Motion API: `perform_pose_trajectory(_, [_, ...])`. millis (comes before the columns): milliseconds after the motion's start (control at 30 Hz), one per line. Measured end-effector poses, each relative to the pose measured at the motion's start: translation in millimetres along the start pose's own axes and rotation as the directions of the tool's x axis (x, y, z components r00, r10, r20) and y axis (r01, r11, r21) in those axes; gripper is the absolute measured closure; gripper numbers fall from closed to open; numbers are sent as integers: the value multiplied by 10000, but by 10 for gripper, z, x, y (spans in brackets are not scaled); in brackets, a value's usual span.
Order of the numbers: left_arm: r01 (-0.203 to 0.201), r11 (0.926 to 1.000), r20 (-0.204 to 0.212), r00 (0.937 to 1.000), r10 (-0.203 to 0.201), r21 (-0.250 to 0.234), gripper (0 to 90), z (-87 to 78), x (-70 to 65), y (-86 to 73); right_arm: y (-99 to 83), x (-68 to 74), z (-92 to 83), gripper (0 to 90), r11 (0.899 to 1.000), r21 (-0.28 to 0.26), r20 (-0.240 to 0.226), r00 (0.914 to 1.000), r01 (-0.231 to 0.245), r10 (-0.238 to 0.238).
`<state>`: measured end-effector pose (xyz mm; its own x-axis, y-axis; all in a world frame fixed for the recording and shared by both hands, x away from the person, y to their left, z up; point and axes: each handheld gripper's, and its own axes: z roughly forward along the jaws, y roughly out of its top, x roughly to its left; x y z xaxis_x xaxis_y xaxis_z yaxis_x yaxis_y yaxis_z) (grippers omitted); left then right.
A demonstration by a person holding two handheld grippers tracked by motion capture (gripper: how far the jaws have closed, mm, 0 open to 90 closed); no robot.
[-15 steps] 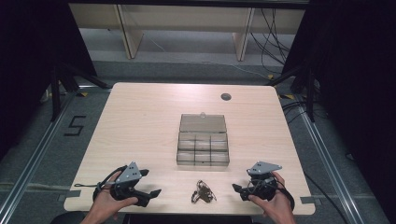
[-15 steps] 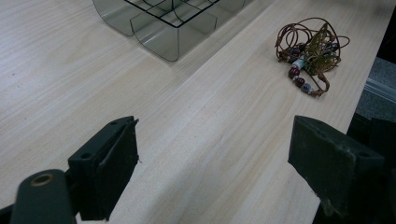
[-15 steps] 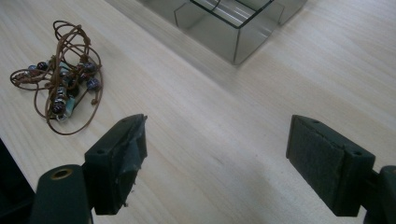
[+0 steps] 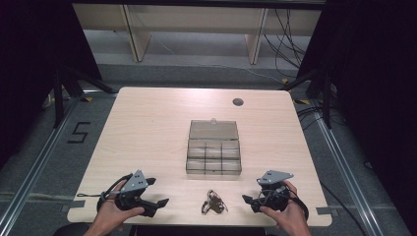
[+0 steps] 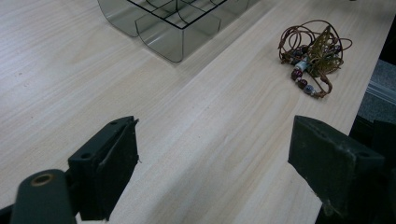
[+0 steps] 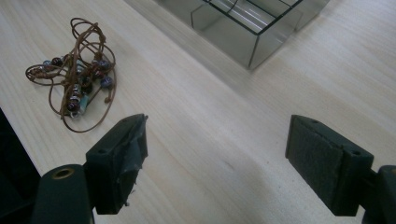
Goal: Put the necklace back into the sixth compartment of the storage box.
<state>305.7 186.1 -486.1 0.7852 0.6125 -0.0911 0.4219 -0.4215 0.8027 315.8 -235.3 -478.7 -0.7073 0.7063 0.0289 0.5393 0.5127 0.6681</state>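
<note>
Pale wood grain runs across your table, which stands on a grey floor between dark curtains with a shelf frame behind it. Near the table's front edge, midway between your hands, lies a tangled cord bracelet with dark beads and a brassy charm; the left gripper view shows it at upper right, the right gripper view at upper left. It rests loose on the wood, touched by nothing. Your left gripper sits to its left with jaws spread wide over bare wood, nothing between them. Your right gripper sits to its right, jaws likewise spread and empty, pointing toward the bracelet. Just beyond the bracelet stands a clear plastic compartment box with its lid laid open behind it. A dark round grommet sits near the far edge.
</note>
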Motion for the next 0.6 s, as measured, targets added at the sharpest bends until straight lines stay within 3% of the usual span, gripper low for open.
perform_pose_trajectory(133, [-193,9998,12,9998,193,-40,153,-6,4,10,34,29,-28,227,9999,93,-54,10000,83,-82])
perform_pose_trajectory(167, [-266,9996,-20,9996,266,21,153,-13,12,11,50,55,-8,228,9993,-361,-10,9999,127,-128])
perform_pose_trajectory(200, [22,10000,2,10000,-22,-4,153,-8,-3,6,50,55,-8,228,9993,-361,-10,9999,127,-128])
perform_pose_trajectory(267, [27,10000,104,9999,-28,69,153,-8,1,7,99,70,-60,230,9996,111,-173,9995,266,-264])
perform_pose_trajectory(300, [-169,9999,-1,9999,169,0,153,-5,5,6,107,87,-48,230,9997,-27,-114,9996,254,-254])
perform_pose_trajectory(500, [-182,9998,4,9998,182,-22,153,-1,5,6,183,157,-45,238,9970,353,-282,9973,683,-674])
perform_pose_trajectory(567, [-397,9991,95,9992,396,121,153,-15,17,12,211,184,-46,241,9961,445,-335,9966,762,-747])
perform_pose_trajectory(600, [-279,9995,-61,9996,280,134,152,-18,7,10,239,219,-19,240,9957,405,-337,9960,835,-822])
